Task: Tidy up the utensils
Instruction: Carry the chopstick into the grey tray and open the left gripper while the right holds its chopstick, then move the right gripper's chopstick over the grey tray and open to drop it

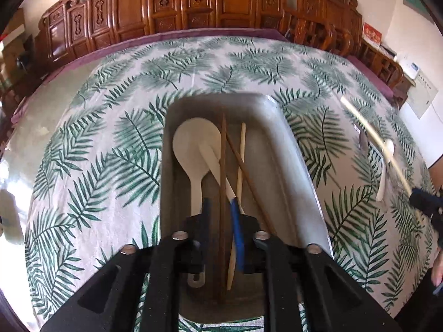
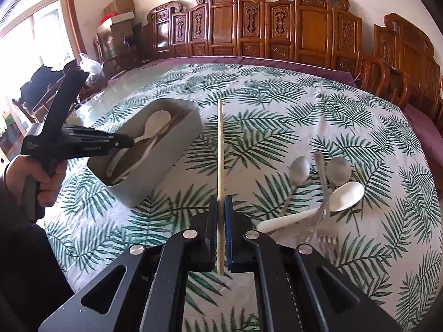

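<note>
Right wrist: right gripper (image 2: 220,207) jaws clamp a pale chopstick (image 2: 220,149).

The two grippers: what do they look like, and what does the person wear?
Both grippers are black, with round silver pins and one blue ribbed pad beside a dark pad. The left one has a pistol-shaped black handle with small white lettering. The person's hand comes out of a dark sleeve.

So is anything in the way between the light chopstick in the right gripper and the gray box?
Partly. The cloth between the light chopstick and the gray box is bare, but the left gripper hangs over the box's opening, above the utensils already inside, so it blocks that spot.
</note>
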The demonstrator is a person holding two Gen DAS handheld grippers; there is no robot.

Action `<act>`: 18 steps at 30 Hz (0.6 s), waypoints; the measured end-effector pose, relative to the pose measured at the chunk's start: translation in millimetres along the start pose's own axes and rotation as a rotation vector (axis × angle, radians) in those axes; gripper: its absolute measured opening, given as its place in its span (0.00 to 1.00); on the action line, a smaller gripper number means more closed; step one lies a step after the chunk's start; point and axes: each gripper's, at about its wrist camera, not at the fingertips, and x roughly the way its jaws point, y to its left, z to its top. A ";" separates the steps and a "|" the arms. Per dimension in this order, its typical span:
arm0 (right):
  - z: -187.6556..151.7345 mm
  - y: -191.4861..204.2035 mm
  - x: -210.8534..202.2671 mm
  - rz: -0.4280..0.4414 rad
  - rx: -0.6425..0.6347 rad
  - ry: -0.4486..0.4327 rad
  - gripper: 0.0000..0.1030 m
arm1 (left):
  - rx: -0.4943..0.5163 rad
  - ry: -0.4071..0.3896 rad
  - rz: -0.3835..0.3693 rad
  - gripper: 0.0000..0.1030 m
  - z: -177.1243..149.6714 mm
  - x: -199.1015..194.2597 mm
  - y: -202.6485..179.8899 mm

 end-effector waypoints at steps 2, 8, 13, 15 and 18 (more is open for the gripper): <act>1.9 7.3 0.4 0.013 0.000 -0.002 0.06 | -0.008 -0.024 0.002 0.25 3.0 -5.9 1.7; 10.6 30.6 5.0 0.046 -0.002 -0.007 0.06 | -0.052 -0.099 0.006 0.52 10.3 -22.8 14.6; 21.5 48.5 8.5 0.065 -0.003 -0.016 0.06 | -0.089 -0.161 0.030 0.78 14.0 -34.7 28.6; 26.3 54.0 11.4 0.078 0.008 -0.019 0.06 | -0.105 -0.180 0.038 0.84 14.8 -37.9 34.4; 32.3 61.9 17.1 0.092 0.020 -0.020 0.06 | -0.126 -0.203 0.047 0.87 16.4 -43.1 43.8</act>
